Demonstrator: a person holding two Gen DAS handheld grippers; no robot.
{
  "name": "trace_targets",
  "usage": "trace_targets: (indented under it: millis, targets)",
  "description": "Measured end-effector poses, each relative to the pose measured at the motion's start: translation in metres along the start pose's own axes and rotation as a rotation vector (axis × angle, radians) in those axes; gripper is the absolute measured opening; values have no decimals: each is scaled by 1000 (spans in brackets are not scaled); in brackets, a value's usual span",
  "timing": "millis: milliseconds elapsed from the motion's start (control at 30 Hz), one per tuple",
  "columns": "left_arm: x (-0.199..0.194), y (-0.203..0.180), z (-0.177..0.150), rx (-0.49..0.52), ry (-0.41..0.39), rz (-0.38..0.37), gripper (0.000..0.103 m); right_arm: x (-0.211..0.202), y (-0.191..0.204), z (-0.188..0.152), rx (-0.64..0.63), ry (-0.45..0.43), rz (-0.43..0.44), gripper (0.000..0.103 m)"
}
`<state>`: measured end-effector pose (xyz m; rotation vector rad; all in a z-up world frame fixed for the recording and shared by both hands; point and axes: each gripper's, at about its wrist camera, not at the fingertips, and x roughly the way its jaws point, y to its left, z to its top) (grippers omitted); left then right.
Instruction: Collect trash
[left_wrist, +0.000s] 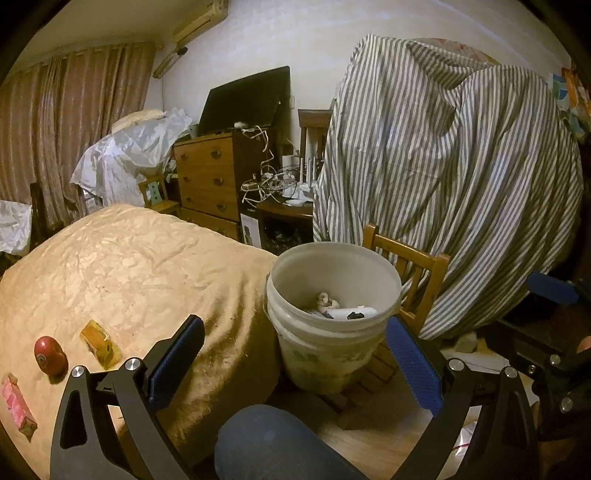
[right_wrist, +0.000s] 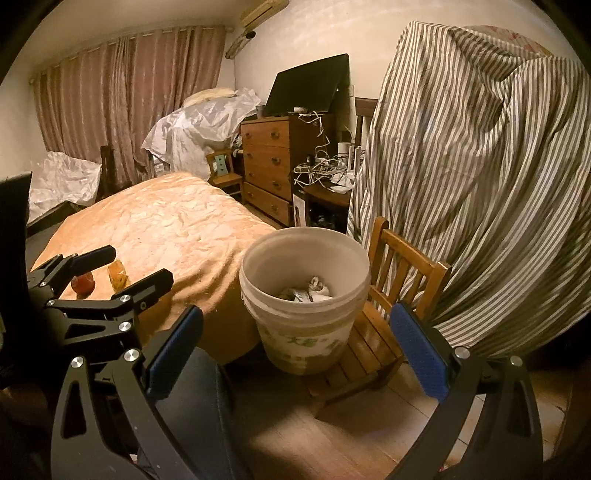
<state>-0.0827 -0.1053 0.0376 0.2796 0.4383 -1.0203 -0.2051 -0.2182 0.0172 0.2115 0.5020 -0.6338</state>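
Bucket (right_wrist: 306, 343) lettering green, perhaps Chinese

A tan-covered bed (left_wrist: 140, 266) carries a yellow wrapper (left_wrist: 99, 343), with a red ball (left_wrist: 50, 354) just beside it and a pink carton (left_wrist: 18, 406) nearer the edge.

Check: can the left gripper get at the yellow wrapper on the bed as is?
Probably yes. The left gripper is open and empty, and the yellow wrapper lies exposed on the bed cover, just left of its fingers, with nothing between.
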Motion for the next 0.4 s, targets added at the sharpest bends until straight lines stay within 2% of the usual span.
trace_targets:
  millis: [167,400]
  targets:
    - [-2,-1,-1,7,-3,4,98,3,2,0,-6,3,-10,98]
    - [6,7,0,-15,38,40,98,10,-3,4,7,13,-46,98]
